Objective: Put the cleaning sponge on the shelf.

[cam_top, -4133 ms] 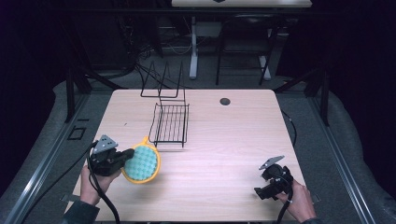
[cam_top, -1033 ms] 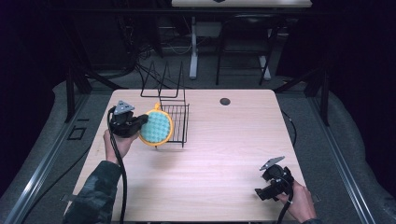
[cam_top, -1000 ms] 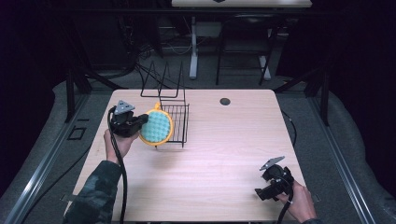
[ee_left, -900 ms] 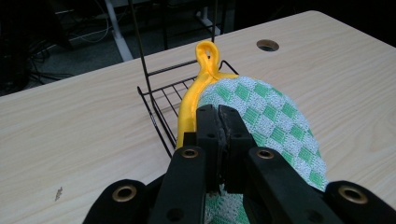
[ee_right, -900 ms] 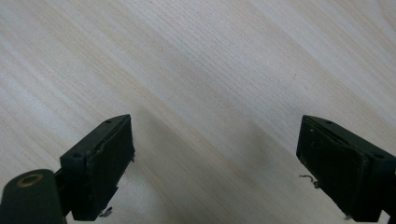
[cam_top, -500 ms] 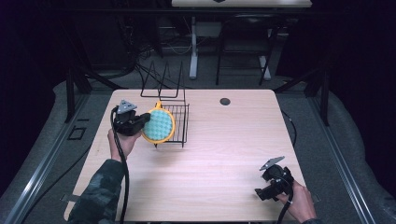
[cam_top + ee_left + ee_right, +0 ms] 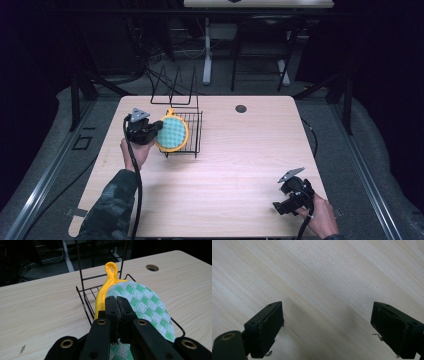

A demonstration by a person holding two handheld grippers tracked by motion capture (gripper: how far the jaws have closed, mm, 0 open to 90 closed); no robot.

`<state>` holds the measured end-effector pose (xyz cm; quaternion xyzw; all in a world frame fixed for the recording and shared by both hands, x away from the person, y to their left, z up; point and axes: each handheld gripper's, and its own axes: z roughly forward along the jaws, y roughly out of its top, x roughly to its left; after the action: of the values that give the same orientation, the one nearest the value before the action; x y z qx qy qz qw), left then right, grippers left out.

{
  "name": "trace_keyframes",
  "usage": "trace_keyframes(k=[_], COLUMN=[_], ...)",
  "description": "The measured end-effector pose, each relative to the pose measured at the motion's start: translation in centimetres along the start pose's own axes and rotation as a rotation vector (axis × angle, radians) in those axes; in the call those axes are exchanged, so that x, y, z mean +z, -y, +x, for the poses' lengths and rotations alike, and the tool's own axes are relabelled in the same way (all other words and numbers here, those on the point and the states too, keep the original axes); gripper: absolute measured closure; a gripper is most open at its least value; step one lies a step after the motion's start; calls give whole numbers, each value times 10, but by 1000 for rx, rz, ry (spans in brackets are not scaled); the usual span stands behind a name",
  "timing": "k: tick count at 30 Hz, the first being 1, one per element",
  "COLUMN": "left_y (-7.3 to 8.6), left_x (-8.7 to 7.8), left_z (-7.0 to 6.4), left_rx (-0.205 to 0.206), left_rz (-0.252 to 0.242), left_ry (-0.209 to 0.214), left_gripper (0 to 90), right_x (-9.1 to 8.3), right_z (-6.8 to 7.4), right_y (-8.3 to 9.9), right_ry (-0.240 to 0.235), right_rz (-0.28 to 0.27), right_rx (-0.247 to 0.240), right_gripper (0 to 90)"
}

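A round pot holder (image 7: 172, 133) with a green-and-white check face, a yellow rim and a yellow loop hangs on edge at the left end of a black wire rack (image 7: 192, 131). My left gripper (image 7: 156, 131) is shut on its near edge. In the left gripper view the pot holder (image 7: 147, 305) rises beyond the closed jaws of my left gripper (image 7: 118, 307), its loop pointing up against the wire rack (image 7: 86, 293). My right gripper (image 7: 278, 206) rests low over the table's front right corner, and in its own view my right gripper (image 7: 327, 327) is open above bare wood.
The wire rack has tall wire dividers (image 7: 176, 87) rising at its back. A round cable hole (image 7: 241, 108) lies in the wooden table (image 7: 240, 165) at the back centre. Dark floor and desk legs surround the table.
My left gripper lifted the pot holder from the front left of the table and carried it back and right to the rack's left end. The right gripper has stayed put.
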<state>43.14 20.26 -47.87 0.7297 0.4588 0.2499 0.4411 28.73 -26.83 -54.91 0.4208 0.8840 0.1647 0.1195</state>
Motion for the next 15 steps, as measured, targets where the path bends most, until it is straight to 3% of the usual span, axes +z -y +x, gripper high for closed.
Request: trace_keyframes(k=[11, 15], left_y=[6, 7], left_x=[22, 32], left_z=[0, -2], left_rx=[-37, -32], left_rz=[-1, 17], left_ry=[-4, -6], left_gripper=[882, 882], right_x=[1, 1], right_z=[-1, -2], right_y=[0, 0], right_ry=[-5, -5], right_rz=[1, 5], right_rx=[2, 0], right_gripper=[106, 106])
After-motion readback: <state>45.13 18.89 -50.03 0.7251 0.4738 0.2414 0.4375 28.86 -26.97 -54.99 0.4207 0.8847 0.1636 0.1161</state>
